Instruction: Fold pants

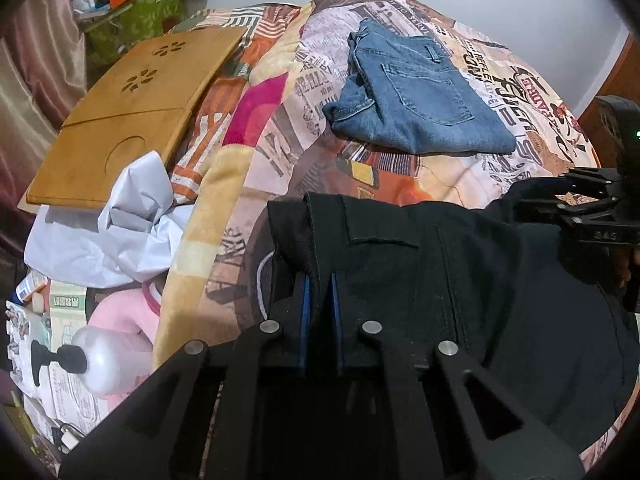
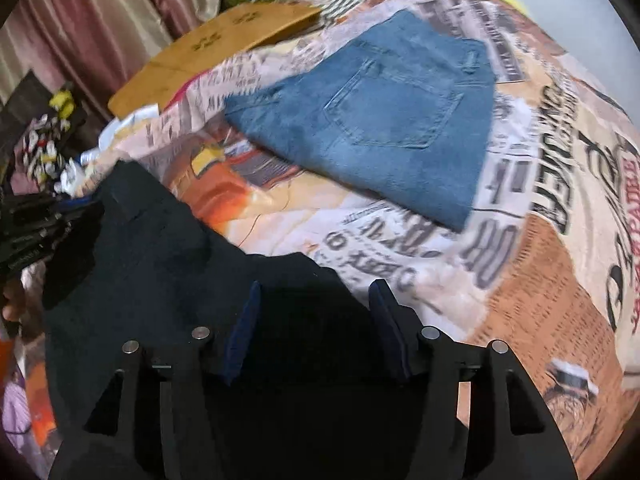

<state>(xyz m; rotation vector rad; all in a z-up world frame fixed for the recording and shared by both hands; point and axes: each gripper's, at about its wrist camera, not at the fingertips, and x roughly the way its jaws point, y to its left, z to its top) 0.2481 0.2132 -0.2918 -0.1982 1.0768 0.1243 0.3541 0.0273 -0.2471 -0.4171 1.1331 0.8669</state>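
Black pants (image 1: 440, 280) lie across the patterned bed cover in front of me. My left gripper (image 1: 320, 300) is shut on the edge of the black pants near the waistband, with cloth pinched between its blue pads. My right gripper (image 2: 316, 320) has its jaws wide apart over the black pants (image 2: 160, 248), with dark cloth lying between the fingers. The right gripper also shows at the right edge of the left wrist view (image 1: 576, 200). Folded blue jeans (image 1: 416, 92) lie further back on the bed and also show in the right wrist view (image 2: 384, 120).
A wooden lap tray (image 1: 132, 112) lies at the bed's left side, with a white bag (image 1: 120, 224) beside it. A pump bottle (image 1: 100, 356) and papers lie at lower left. Curtains (image 2: 92, 28) hang at the left.
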